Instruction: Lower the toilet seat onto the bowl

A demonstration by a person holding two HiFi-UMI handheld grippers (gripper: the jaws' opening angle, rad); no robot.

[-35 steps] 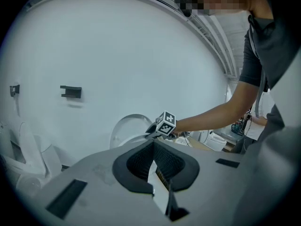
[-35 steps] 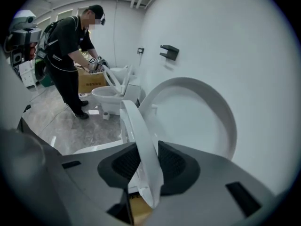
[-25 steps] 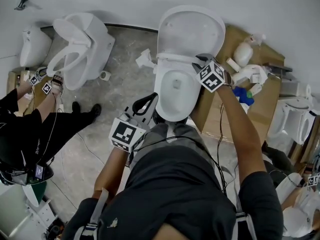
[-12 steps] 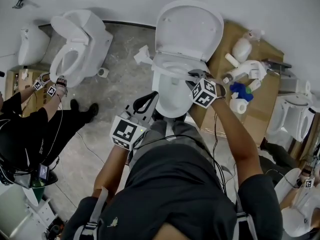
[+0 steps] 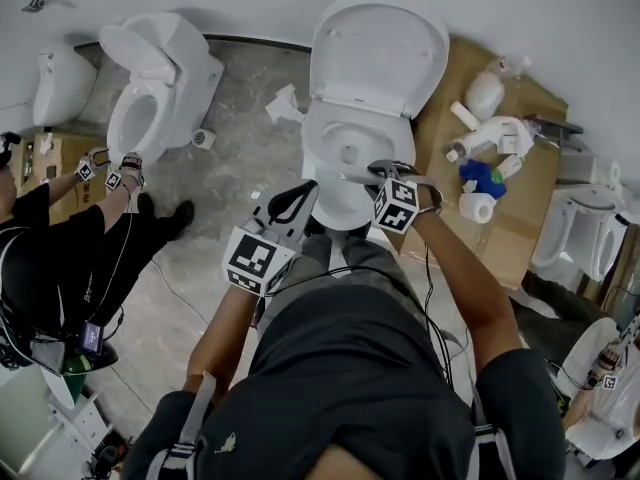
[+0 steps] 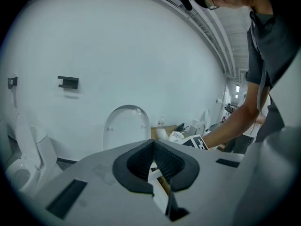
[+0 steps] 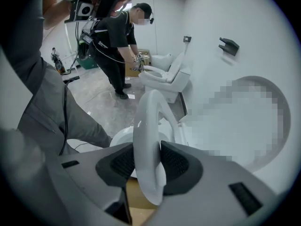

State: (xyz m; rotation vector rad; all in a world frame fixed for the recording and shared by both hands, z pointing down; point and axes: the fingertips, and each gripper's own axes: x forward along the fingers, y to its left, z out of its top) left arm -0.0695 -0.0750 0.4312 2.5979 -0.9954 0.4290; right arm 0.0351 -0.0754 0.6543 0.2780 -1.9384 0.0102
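The white toilet (image 5: 340,193) stands in the middle of the head view with its lid (image 5: 380,53) upright against the wall. Its seat ring (image 5: 345,173) lies low over the bowl. My right gripper (image 5: 375,173) is at the ring's front right edge. In the right gripper view the seat ring (image 7: 148,126) runs edge-on between the pads of the right gripper (image 7: 148,161), which touch it on both sides; the jaws are opening. My left gripper (image 5: 292,206) hangs in front of the bowl, shut and holding nothing, also in its own view, left gripper (image 6: 153,164).
A second toilet (image 5: 160,78) with its seat down stands at the left, where another person (image 5: 60,258) works with grippers. Cardboard (image 5: 520,213) with white fittings and a paper roll lies right of the bowl. More toilets (image 5: 585,238) stand at the far right.
My right gripper has come down and toward me with the seat ring, from up near the lid to low over the front of the bowl. The left gripper has barely moved.
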